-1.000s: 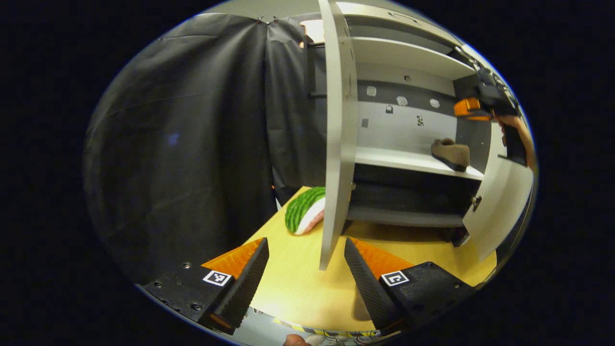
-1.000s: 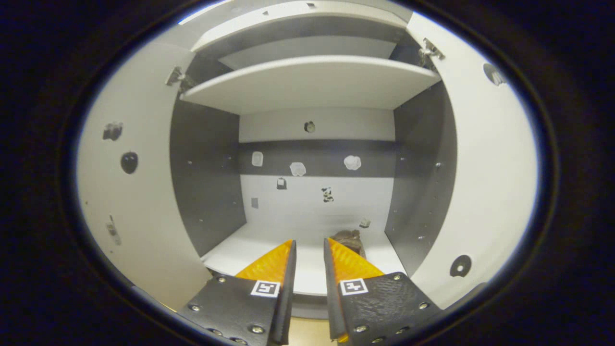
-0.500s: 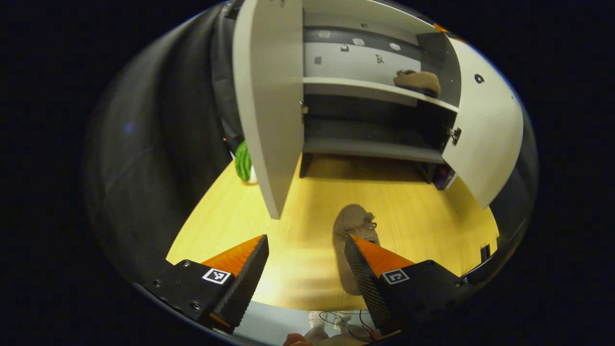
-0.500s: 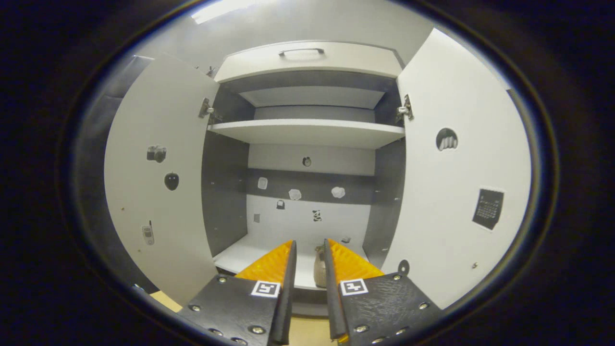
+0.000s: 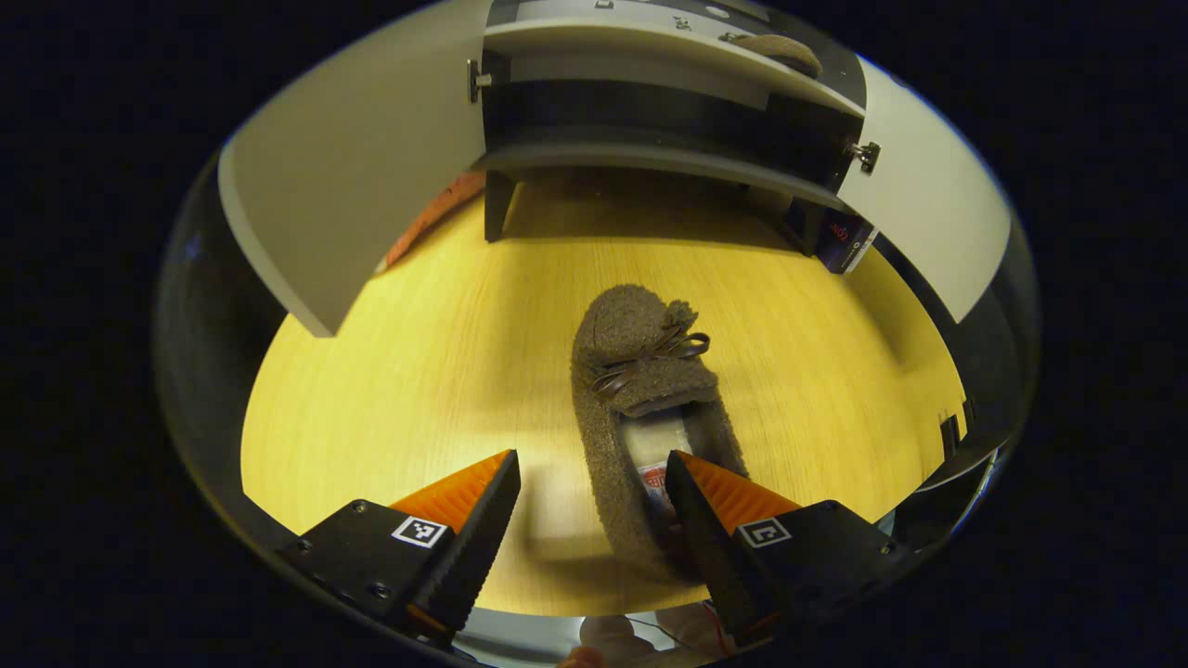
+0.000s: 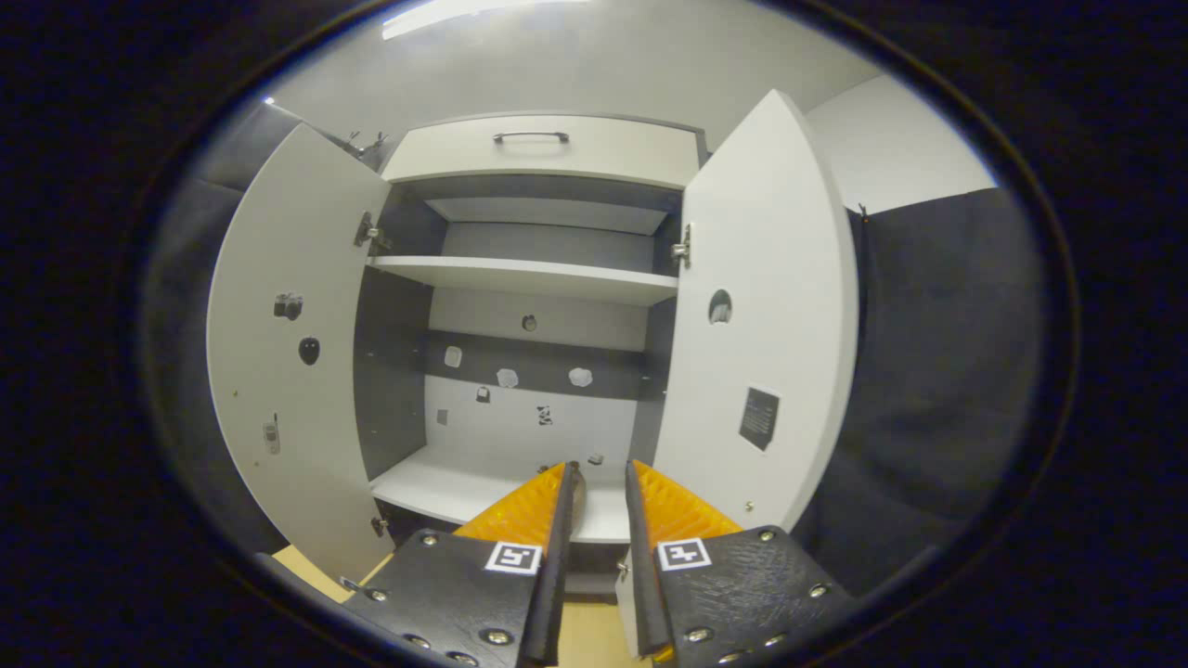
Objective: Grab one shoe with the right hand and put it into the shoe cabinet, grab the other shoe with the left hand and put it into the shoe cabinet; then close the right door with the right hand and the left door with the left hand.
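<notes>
in the left gripper view the left gripper has its fingers wide apart and holds nothing. it hangs above the yellow wooden table. a brown fuzzy shoe with a small bow on top lies on this table, with its toe toward the cabinet and its heel near the camera. the right finger of this gripper is over the heel opening of the shoe; if it touches the shoe i cannot tell. the other finger stands well apart from the shoe, over bare table. at the top of this view the other shoe rests on a white shelf inside the shoe cabinet, at the right side of the shelf. in the right gripper view the right gripper has its fingers narrow, with a thin gap between them and nothing inside. it points at the open shoe cabinet. the left door and the right door both stand open. a small part of the shoe on the shelf shows in the gap between the fingers, farther back.
</notes>
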Available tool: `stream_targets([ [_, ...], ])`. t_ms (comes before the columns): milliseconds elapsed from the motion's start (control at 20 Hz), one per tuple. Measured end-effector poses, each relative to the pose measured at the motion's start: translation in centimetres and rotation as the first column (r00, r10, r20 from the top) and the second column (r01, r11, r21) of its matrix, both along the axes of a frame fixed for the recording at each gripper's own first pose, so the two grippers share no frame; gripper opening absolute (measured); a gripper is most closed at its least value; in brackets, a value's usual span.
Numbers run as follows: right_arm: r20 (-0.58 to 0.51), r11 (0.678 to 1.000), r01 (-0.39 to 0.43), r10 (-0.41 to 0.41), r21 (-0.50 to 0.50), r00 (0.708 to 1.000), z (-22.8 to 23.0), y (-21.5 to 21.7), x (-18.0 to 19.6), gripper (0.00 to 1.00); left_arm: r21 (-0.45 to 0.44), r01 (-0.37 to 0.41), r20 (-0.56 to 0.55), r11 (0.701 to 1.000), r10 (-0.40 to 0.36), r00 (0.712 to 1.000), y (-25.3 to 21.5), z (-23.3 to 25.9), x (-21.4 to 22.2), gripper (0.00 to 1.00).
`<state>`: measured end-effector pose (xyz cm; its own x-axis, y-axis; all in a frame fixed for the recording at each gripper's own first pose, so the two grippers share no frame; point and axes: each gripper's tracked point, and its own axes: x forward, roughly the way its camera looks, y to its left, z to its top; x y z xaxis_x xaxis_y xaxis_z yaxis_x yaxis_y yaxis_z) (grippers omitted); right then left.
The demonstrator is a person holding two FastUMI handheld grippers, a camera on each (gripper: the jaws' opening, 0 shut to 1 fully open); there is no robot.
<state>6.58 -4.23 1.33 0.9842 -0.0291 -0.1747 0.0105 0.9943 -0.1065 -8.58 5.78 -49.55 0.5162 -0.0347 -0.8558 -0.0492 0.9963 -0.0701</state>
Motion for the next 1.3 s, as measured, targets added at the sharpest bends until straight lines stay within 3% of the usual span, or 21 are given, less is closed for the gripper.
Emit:
stream_targets([
  [250, 0.012, 0.988, 0.133, -0.132, -0.084, 0.991, 0.8, -5.8, -2.8, 0.31, -0.03, 0.007, 0.003, 1.0, -0.007, 1.0, -0.6, -1.9, 2.5, 0.93],
  [350, 0.01, 0.982, 0.165, -0.165, -0.09, 0.986, 1.0, -7.1, -3.7, 0.31, -0.019, 0.02, 0.017, 1.0, -0.02, 1.0, -1.0, -2.1, 3.6, 0.81],
  [500, 0.012, 0.976, 0.199, -0.199, -0.091, 0.98, 1.2, -8.8, -4.5, 0.31, 0.058, 0.029, 0.008, 0.998, -0.03, 1.0, -0.5, -2.5, 4.5, 0.27],
  [650, 0.017, 0.973, 0.208, -0.208, -0.095, 0.978, 1.1, -9.3, -4.8, 0.31, 0.077, 0.035, 0.004, 0.996, -0.035, 0.999, 0.4, -2.0, 4.7, 0.07],
  [850, 0.015, 0.978, 0.196, -0.196, -0.075, 0.981, 0.9, -9.1, -4.7, 0.31, 0.06, 0.029, 0.045, 0.998, -0.032, 0.998, -0.2, 0.5, 5.9, 0.04],
  [1050, 0.02, 0.985, 0.169, -0.168, -0.044, 0.986, 0.6, -8.2, -4.4, 0.31, 0.035, 0.024, 0.162, 0.999, -0.029, 0.986, -1.1, 6.6, 9.0, 0.04],
  [1300, 0.05, 0.989, 0.148, -0.147, -0.007, 0.988, 1.3, -7.8, -4.9, 0.31, 0.039, 0.04, 0.351, 0.998, -0.051, 0.935, -2.1, 16.0, 15.0, 0.04],
])
